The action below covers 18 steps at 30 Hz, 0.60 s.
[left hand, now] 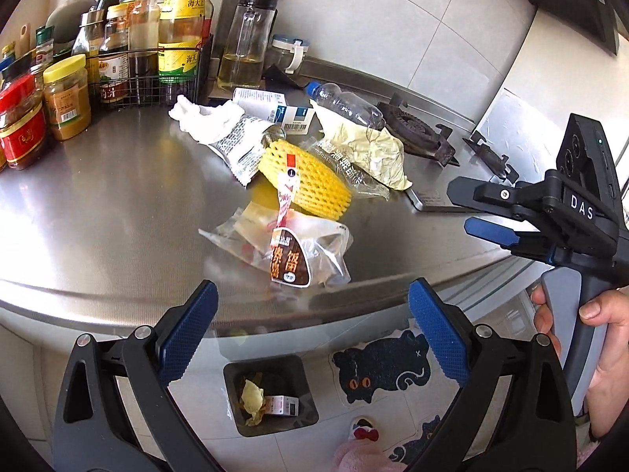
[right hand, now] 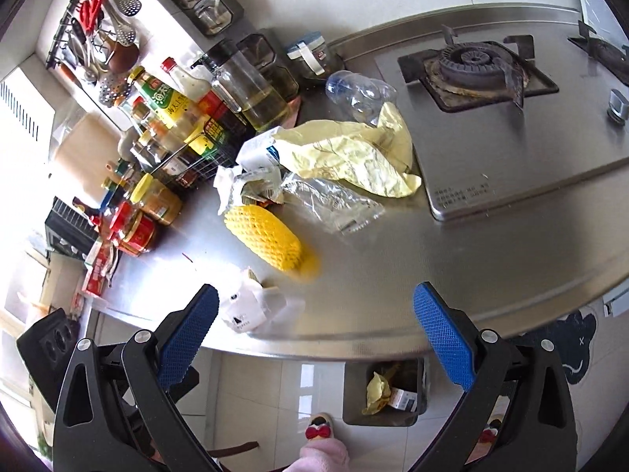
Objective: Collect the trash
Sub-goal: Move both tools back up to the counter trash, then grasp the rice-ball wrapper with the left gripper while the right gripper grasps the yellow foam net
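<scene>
Trash lies on the steel counter: a clear snack wrapper with a brown label, a yellow foam fruit net, crumpled yellow paper, an empty plastic bottle, white tissue and a printed packet. My left gripper is open and empty, just in front of the snack wrapper at the counter edge. My right gripper is open and empty over the counter edge, near the wrapper and the net; it also shows in the left wrist view.
A dark bin on the floor below the counter holds crumpled paper and a small box. Sauce bottles and jars stand at the back left. A gas burner sits on the right. A cat-pattern mat lies on the floor.
</scene>
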### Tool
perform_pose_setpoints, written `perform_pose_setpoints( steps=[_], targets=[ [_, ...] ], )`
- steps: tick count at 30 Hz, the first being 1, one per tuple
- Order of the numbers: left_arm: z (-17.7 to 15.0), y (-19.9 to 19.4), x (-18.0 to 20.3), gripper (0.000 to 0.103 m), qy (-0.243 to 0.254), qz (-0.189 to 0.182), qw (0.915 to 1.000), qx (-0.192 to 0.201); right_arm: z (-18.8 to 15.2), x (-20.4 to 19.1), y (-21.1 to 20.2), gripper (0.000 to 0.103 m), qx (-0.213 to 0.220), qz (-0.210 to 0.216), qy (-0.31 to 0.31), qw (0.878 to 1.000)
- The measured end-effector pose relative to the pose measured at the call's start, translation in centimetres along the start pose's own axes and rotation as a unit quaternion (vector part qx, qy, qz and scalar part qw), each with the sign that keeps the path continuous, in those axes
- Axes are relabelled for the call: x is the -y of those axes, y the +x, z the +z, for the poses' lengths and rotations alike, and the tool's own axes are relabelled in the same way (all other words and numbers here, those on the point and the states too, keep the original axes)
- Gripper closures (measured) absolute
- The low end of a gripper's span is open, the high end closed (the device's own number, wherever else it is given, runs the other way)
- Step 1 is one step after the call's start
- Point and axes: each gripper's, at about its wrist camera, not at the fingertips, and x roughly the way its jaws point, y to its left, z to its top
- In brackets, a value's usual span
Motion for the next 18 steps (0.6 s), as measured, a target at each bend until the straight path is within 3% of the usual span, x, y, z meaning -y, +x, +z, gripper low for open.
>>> perform_pose_setpoints(
  steps=[7,13,16,18],
  targets=[
    [1.3,2.5,0.0,0.011,0.023,0.031,0.9992,-0.013,2.8,-2.2,3.0,0.011,-0.015,0.029,-0.048,0.998],
    [1.7,3.6,-2.2,0.017,0.008,0.044,0.9986,-0.029,3.3,-4.1,6.8,0.013,-0.04,0.022,-0.101,0.994],
    [2.0,3.8,-3.1,0.022,0.0,0.043,0.9986,-0.03,3.1,-5.0,8.6,0.021,-0.061,0.019,-0.125,0.99],
    [2.1,4.0,-3.4,0.025,-0.001,0.037,0.9988,-0.032,3.1,-5.1,9.8,0.032,-0.077,0.014,-0.13,0.988]
  ],
)
